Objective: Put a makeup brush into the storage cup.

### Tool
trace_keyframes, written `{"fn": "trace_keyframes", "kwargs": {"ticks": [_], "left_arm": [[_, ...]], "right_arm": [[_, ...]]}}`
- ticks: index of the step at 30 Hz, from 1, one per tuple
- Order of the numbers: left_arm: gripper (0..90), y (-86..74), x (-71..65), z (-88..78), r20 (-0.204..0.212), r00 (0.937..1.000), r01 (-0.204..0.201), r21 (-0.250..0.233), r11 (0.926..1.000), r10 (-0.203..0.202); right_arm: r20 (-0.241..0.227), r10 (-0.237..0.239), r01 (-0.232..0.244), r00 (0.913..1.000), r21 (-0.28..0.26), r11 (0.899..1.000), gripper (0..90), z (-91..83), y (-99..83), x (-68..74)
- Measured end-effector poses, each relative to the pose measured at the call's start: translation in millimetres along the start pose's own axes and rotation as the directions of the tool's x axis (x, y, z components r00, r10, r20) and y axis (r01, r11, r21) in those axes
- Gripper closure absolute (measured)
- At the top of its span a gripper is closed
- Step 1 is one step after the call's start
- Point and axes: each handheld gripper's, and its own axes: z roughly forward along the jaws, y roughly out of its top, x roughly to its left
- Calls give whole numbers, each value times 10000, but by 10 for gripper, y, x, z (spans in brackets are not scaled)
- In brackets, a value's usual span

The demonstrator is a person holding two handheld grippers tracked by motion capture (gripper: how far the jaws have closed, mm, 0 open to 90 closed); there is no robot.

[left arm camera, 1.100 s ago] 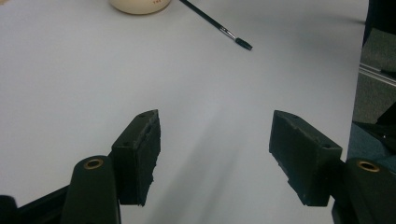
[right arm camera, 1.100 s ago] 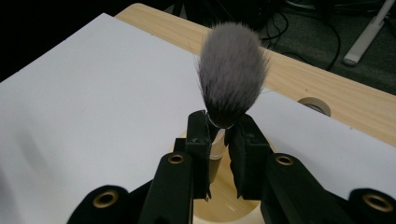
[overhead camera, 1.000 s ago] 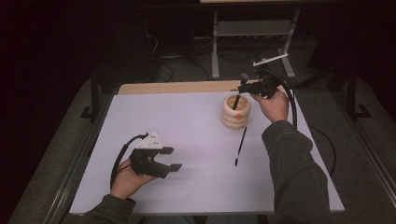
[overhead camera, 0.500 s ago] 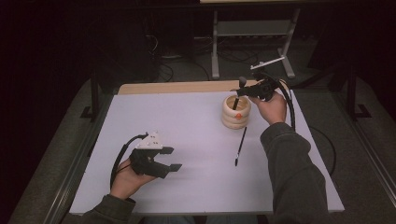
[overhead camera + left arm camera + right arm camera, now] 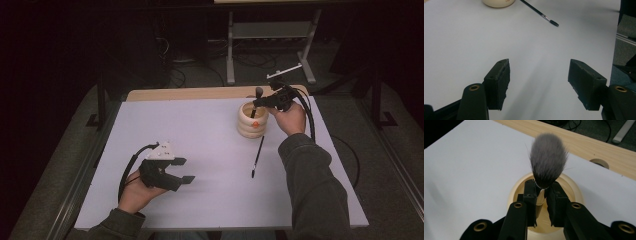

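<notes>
Over cream holder (image 5: 574,192): right hand-held gripper (image 5: 543,195) clamping brush (image 5: 548,160).

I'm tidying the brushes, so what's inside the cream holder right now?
A fluffy grey brush stands in the cream holder, bristles up, with the right gripper shut on its ferrule. Its handle runs down inside; the gripper hides the holder's bottom.

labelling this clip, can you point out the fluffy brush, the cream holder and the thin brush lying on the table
fluffy grey brush (image 5: 548,160), right gripper view, middle of the bristle head
cream ribbed holder (image 5: 248,127), high view, outer side wall
thin black brush (image 5: 537,11), left gripper view, middle of the handle
</notes>
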Motion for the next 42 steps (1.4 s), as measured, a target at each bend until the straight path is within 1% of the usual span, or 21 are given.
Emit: {"fn": "trace_keyframes", "kwargs": {"ticks": [1, 2, 5, 6, 8, 11, 14, 16, 17, 19, 22, 23, 25, 26, 28, 31, 33, 35, 36, 40, 42], "left_arm": [[338, 0, 2, -1, -12, 10000, -4, 4, 10000, 4], [338, -1, 3, -1, -17, 10000, -5, -17, 10000, 5], [338, -2, 2, -4, -44, 10000, 23, -26, 10000, -23], [338, -2, 2, -4, -44, 10000, 23, -26, 10000, -23], [340, 0, -3, 8, 26, 10000, 29, 3, 10000, -29], [340, 1, -5, 16, 36, 10000, -20, 43, 10000, 20], [340, 2, -5, 12, 29, 10000, -8, 3, 10000, 8], [340, 4, -4, 12, 33, 10000, -26, 15, 10000, 26], [340, 6, -1, 11, 32, 10000, -78, 77, 9999, 78], [337, 9, -7, 22, 58, 10000, -73, 58, 10000, 73], [335, 12, -17, 36, 87, 10000, -28, 70, 10000, 27], [335, 15, -20, 41, 96, 10000, -10, 50, 10000, 10], [333, 19, -22, 47, 106, 9999, -8, 12, 10000, 8], [332, 20, -22, 45, 114, 9999, -19, 26, 10000, 19], [331, 20, -21, 44, 118, 9999, -30, -6, 10000, 30], [329, 15, -15, 33, 112, 9999, 63, -24, 10000, -63], [328, 11, -11, 27, 69, 10000, 30, -38, 10000, -30], [327, 10, -7, 23, 65, 10000, 26, -41, 10000, -26], [326, 10, -2, 22, 49, 10000, 43, -45, 10000, -43], [315, 14, 6, 20, 32, 10000, 60, -19, 10000, -60], [307, 15, 10, 17, 27, 10000, 83, -20, 10000, -83]], "right_arm": [[32, -10, 10, 10000, 46, 10000, 768, 5, 0, 0], [-31, 25, -24, 10000, 22, 10000, 764, 17, -1, -1], [170, -21, 18, 9999, 194, 9998, 756, 34, -1, 4], [151, 20, -22, 9999, 159, 9999, 746, 39, -4, 1], [268, 124, -128, 9996, 156, 9998, 701, 29, -6, -5], [319, 185, -187, 9993, 67, 9998, 683, 7, -14, -14], [375, 214, -216, 9991, 51, 9998, 668, -39, -20, -24], [410, 274, -269, 9988, -118, 9996, 657, -74, -36, -29], [436, 261, -254, 9987, -175, 9995, 642, -93, -49, -39], [487, 380, -371, 9981, -188, 9991, 619, -128, -72, -54], [390, 518, -502, 9979, -404, 9979, 602, -196, -112, -72], [389, 421, -402, 9984, -490, 9980, 596, -217, -127, -82], [337, 484, -465, 9983, -541, 9975, 589, -257, -146, -81], [281, 476, -457, 9985, -639, 9969, 585, -273, -158, -79], [247, 387, -370, 9989, -663, 9971, 569, -301, -176, -76], [254, 266, -246, 9993, -770, 9967, 543, -333, -195, -53], [260, 179, -159, 9995, -753, 9970, 522, -356, -199, -29], [273, 197, -176, 9994, -737, 9971, 507, -368, -200, -11], [304, 135, -110, 9994, -787, 9968, 472, -389, -208, 16], [351, -42, 68, 9994, -751, 9972, 437, -421, -227, 50], [277, 7, 13, 9996, -735, 9973, 429, -437, -239, 61]]}}
